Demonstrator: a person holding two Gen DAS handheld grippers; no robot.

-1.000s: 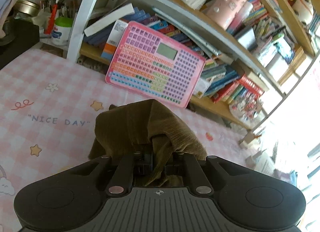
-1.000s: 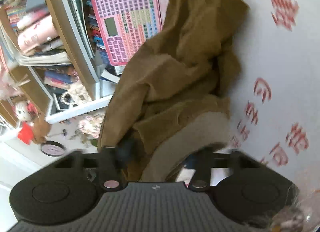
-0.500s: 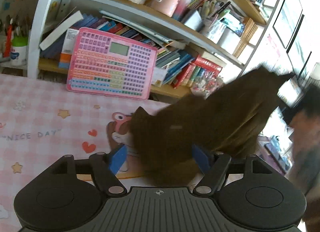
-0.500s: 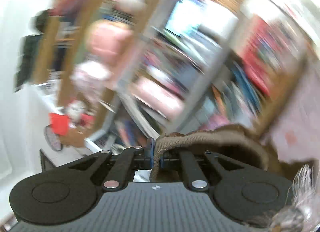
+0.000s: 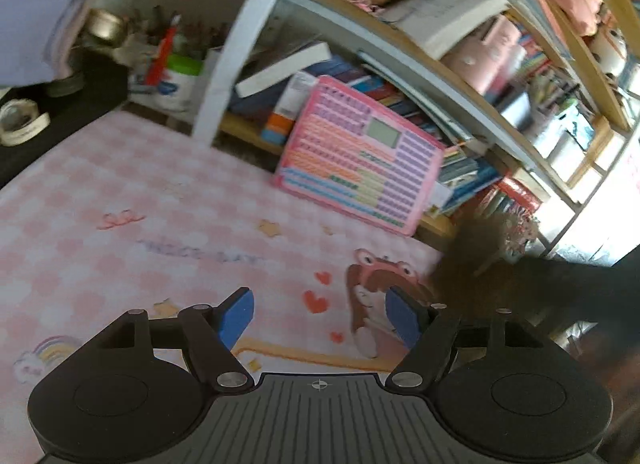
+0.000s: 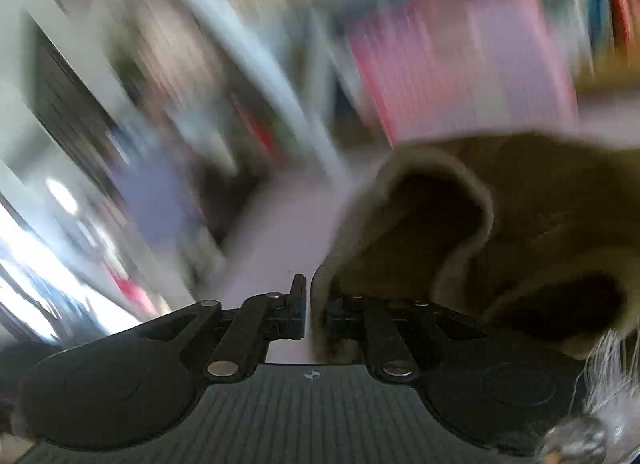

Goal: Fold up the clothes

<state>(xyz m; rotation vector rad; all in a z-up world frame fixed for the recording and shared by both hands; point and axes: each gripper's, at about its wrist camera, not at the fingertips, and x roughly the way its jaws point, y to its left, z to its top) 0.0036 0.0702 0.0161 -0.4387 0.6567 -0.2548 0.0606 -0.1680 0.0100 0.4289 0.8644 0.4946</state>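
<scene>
The brown knitted garment [image 6: 540, 204] bunches up at the right of the blurred right wrist view. Its pale hem runs down between the fingers of my right gripper [image 6: 316, 296]. Those jaws are opening, and a thin sliver of light shows between the left pad [image 6: 299, 304] and the hem. In the left wrist view the same garment [image 5: 480, 264] is a dark blur off the mat's right edge. My left gripper [image 5: 318, 300] stands open over the mat with nothing between its blue pads.
A pink checked mat [image 5: 120, 204] with cartoon prints covers the table. A pink toy keyboard [image 5: 360, 168] leans against the crowded bookshelf behind it. A white shelf post [image 5: 236, 44], a pen jar [image 5: 176, 76] and a tape roll [image 5: 20, 124] stand at the back left.
My left gripper let go of the brown garment and opened wide. The garment swung off to the right with my right gripper, which rolled and rose quickly.
</scene>
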